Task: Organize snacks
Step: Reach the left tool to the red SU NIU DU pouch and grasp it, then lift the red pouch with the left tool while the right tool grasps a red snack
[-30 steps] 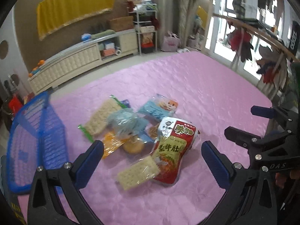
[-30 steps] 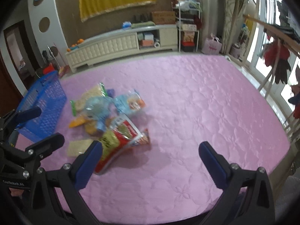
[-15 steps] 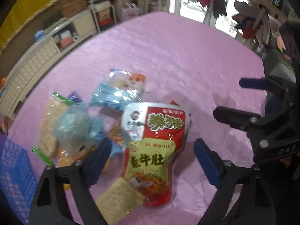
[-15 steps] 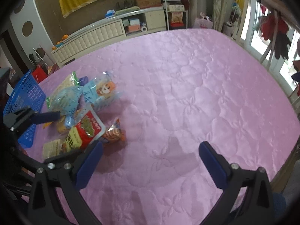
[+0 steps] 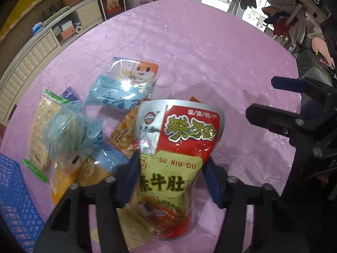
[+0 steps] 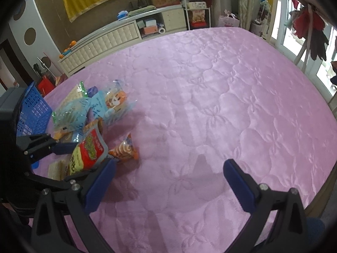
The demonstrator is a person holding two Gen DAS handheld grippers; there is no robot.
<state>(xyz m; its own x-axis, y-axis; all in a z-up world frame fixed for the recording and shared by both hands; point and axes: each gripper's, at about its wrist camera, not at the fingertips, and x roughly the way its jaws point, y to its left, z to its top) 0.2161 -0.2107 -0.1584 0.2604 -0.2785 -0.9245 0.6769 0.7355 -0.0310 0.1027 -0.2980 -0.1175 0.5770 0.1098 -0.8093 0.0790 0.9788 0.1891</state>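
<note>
While the left gripper (image 5: 170,168) pinches the red snack pouch (image 5: 177,147) among packets on the pink quilted bedspread (image 5: 210,48) beside a blue basket (image 5: 14,200), the right gripper (image 6: 166,181) hangs wide apart over bare quilt, cream cabinet (image 6: 109,40) behind.

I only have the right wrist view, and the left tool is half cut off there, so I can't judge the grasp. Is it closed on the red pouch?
Observer: Yes. The left wrist view shows the left tool pinching the red pouch at its narrowed middle, one pad on each side.
Operator: Is anything under the pouch?
Observer: A clear cracker pack lies beneath its lower end.
Operator: How do I confirm it's the right pouch?
Observer: Its yellow band reads SU NIU DU, just above the pads.
</note>
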